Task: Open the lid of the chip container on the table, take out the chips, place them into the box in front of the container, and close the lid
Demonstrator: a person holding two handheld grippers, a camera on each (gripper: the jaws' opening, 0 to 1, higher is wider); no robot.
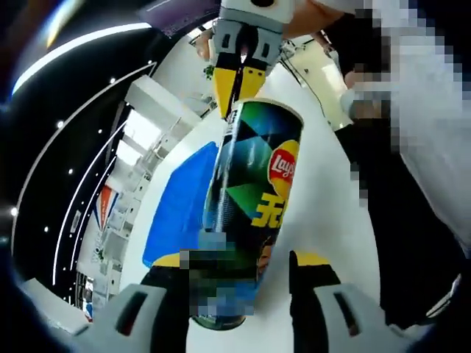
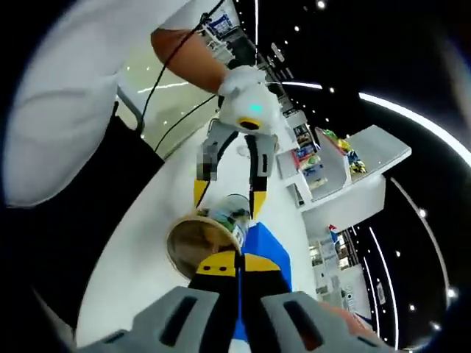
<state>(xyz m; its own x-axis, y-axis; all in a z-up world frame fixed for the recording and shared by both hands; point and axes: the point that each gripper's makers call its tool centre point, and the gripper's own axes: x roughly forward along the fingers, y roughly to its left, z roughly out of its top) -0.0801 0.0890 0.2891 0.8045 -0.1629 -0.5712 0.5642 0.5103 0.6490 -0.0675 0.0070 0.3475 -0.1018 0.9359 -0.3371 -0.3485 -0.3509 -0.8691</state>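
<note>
Two grippers are working one chip container [image 1: 250,213] above the white table [image 1: 324,213]. Clamping the can's body between its jaws, the left gripper [image 1: 239,276] is steadying it, likely so its mouth can be reached. Beyond, the right gripper [image 1: 239,84] is pinching closed at the open rim, chips inside [image 2: 195,239]. A blue box [image 1: 180,202] is lying just beside.

The left gripper [image 1: 237,273] has its yellow-tipped jaws spread wide, one pressed to each side of the chip container [image 1: 254,198], clamping its lower body. The right gripper [image 2: 240,266] comes in from the opposite end, jaws pressed nearly together at the container's open rim. A bare forearm [image 2: 193,60] reaches in behind the left gripper.
</note>
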